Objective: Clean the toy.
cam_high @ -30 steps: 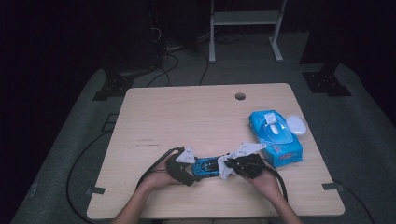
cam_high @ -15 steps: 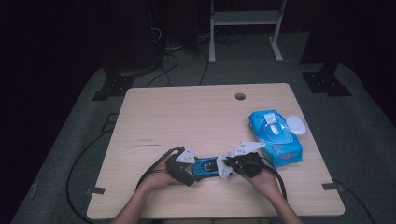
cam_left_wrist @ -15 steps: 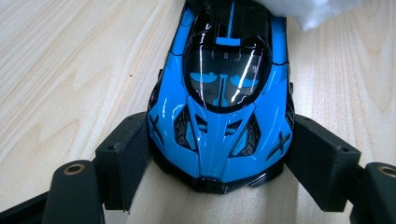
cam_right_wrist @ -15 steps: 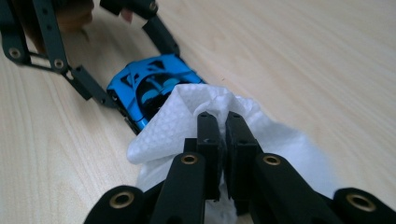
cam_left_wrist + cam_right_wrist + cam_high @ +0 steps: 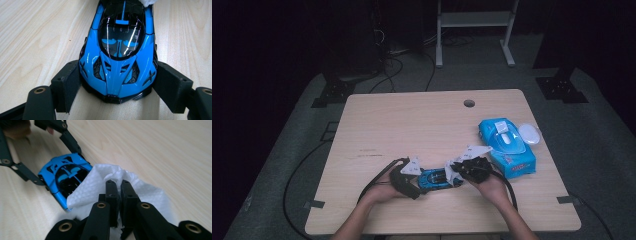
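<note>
A glossy blue toy car (image 5: 435, 178) with a black roof lies on the wooden table (image 5: 412, 125) near its front edge. My left gripper (image 5: 417, 183) is shut on the car's nose (image 5: 117, 82), and its black pads (image 5: 67, 82) press on both sides. My right gripper (image 5: 119, 192) is shut on a crumpled white wipe (image 5: 100, 182). The wipe lies against the rear of the car (image 5: 62, 177). In the high view my right gripper (image 5: 455, 175) comes in from the right, facing the left one.
A blue pack of wipes (image 5: 507, 147) lies to the right of the hands, with a white oval lid (image 5: 530, 133) beside it. A cable hole (image 5: 469, 103) is near the table's far edge. Cables trail off the front left.
</note>
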`<state>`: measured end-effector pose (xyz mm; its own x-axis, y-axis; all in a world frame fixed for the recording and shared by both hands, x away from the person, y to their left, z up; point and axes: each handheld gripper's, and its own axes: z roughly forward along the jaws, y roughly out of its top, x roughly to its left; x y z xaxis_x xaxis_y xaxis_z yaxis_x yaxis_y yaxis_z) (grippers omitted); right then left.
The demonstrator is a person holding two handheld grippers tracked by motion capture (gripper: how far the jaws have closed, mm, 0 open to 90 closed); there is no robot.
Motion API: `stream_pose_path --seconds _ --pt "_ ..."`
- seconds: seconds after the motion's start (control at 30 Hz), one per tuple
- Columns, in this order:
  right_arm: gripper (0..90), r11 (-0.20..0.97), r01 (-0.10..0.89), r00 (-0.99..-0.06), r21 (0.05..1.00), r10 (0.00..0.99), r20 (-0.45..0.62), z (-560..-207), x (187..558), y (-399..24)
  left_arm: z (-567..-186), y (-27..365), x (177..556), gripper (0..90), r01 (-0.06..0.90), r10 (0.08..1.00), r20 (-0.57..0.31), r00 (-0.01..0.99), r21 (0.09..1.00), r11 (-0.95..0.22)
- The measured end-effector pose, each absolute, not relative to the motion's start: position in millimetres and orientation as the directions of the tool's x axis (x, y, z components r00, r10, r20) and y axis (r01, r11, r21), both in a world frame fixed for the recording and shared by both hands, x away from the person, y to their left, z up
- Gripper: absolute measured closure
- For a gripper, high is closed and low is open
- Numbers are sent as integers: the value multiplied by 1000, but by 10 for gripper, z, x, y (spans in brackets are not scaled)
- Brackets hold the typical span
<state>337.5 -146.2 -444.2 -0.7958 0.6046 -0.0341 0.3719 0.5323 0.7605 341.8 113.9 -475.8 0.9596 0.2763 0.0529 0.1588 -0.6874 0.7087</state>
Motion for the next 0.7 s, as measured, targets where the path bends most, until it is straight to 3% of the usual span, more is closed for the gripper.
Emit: stream_pose_path --seconds 0.3,0.5,0.7 --pt "855 523 406 -774 749 632 -22 -4470 3445 -1566 -4760 1141 3421 253 157 274 52 960 710 -686" --pt "854 560 377 -800 738 599 -46 -4494 3427 -1465 -4759 1140 3420 253 158 275 52 960 709 -687" --pt "854 480 399 -761 781 649 -10 -4383 3375 -1737 -4760 1145 3424 253 155 271 53 961 709 -688"
